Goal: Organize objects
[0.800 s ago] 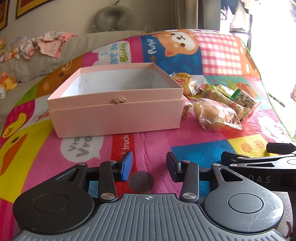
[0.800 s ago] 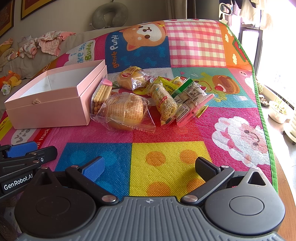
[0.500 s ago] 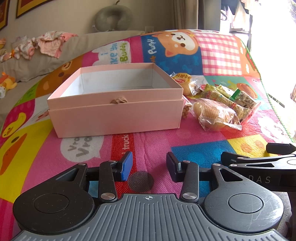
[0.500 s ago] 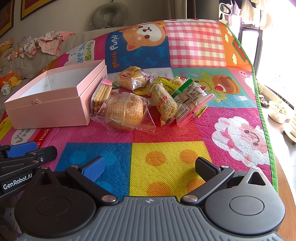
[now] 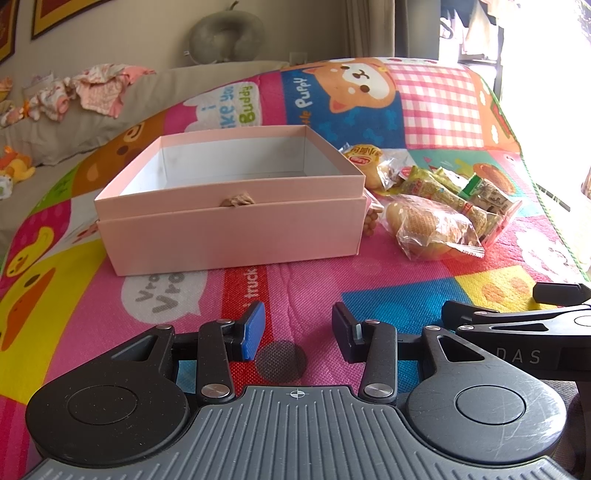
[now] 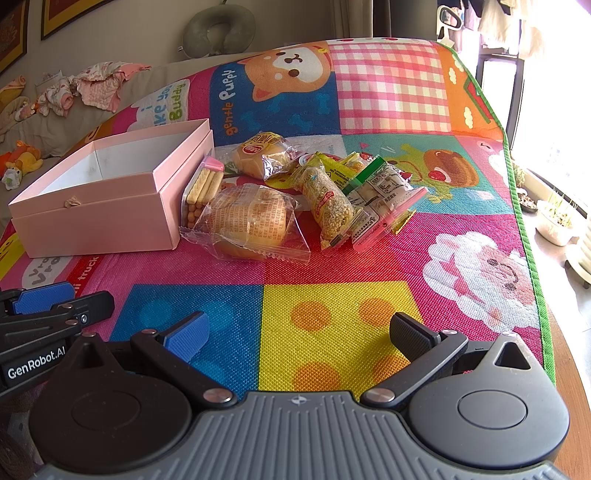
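An open, empty pink box [image 5: 229,229] [image 6: 99,214] sits on the colourful mat. To its right lies a pile of wrapped snacks: a bread bun in clear wrap [image 6: 251,221] [image 5: 428,229], a biscuit pack [image 6: 201,192] against the box, a second bun [image 6: 258,155], a grain bar [image 6: 328,201] and a green-labelled pack [image 6: 380,192]. My left gripper [image 5: 297,330] is open and empty, low over the mat in front of the box. My right gripper [image 6: 299,332] is wide open and empty, well short of the snacks.
The mat [image 6: 332,314] covers a table whose right edge [image 6: 532,258] drops to the floor. A sofa with clothes [image 5: 92,92] and a neck pillow [image 5: 225,33] lies behind. Each gripper shows at the other view's side [image 5: 517,332] [image 6: 40,317].
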Demonstrator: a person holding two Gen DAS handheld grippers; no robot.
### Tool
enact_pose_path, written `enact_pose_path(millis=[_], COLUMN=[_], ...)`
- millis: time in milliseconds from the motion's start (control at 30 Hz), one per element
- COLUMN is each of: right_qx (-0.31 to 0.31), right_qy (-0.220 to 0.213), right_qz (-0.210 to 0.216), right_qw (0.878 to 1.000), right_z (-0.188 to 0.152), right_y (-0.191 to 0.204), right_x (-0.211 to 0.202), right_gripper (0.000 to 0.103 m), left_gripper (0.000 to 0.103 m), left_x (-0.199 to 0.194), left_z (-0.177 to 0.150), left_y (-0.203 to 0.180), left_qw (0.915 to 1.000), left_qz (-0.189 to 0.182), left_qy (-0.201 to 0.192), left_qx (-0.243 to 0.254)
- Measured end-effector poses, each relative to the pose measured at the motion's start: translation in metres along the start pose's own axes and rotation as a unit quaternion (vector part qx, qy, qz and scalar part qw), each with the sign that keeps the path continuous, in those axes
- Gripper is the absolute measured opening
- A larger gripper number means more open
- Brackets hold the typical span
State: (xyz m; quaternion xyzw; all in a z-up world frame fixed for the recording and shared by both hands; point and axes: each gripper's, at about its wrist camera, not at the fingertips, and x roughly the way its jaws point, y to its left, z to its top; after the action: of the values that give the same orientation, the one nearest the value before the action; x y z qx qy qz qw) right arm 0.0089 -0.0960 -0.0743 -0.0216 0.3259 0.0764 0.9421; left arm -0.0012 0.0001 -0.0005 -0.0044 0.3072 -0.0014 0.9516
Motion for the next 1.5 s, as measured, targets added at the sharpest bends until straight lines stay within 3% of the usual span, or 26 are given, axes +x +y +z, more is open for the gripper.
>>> enact_pose_path(millis=[433, 600, 967, 1133, 1200, 1300, 1433, 1500], right_qx=[0.002, -0.007, -0.018, 0.009, 0.037, 0.037, 0.031, 0.029], right_qy=[0.009, 0.035, 0.072, 0.095, 0.087, 0.034, -0.023, -0.042], right_qz=[-0.001, 0.024, 0.018, 0.063, 0.081, 0.07, 0.069, 0.07], right_qw=[1.0, 0.999, 0.997, 0.993, 0.992, 0.996, 0.997, 0.996], right_z=[0.001, 0.004, 0.011, 0.015, 0.024, 0.05, 0.082, 0.1], right_y=[0.0, -0.006, -0.001, -0.01, -0.018, -0.026, -0.034, -0.039], right_x=[0.001, -0.002, 0.004, -0.007, -0.019, -0.048, -0.078, -0.083], right_gripper=[0.103, 0.103, 0.103, 0.103, 0.103, 0.103, 0.103, 0.103], left_gripper=[0.046, 0.046, 0.046, 0.045, 0.045, 0.045, 0.045, 0.044], left_x=[0.0, 0.001, -0.002, -0.029, -0.045, -0.048, -0.016, 0.016], left_z=[0.0, 0.001, 0.0, 0.011, 0.03, 0.07, 0.12, 0.136], left_y=[-0.005, -0.004, -0.003, 0.017, 0.034, 0.066, 0.113, 0.137], left_qw=[1.0, 0.9999, 0.9998, 0.9999, 0.9997, 0.999, 0.998, 0.9966], left_qz=[0.006, 0.008, 0.009, -0.013, -0.006, 0.022, 0.06, 0.068], left_qy=[0.0, 0.001, 0.001, 0.002, -0.025, -0.038, -0.011, 0.02], left_qx=[0.004, 0.007, 0.019, 0.006, 0.006, -0.001, -0.016, -0.043])
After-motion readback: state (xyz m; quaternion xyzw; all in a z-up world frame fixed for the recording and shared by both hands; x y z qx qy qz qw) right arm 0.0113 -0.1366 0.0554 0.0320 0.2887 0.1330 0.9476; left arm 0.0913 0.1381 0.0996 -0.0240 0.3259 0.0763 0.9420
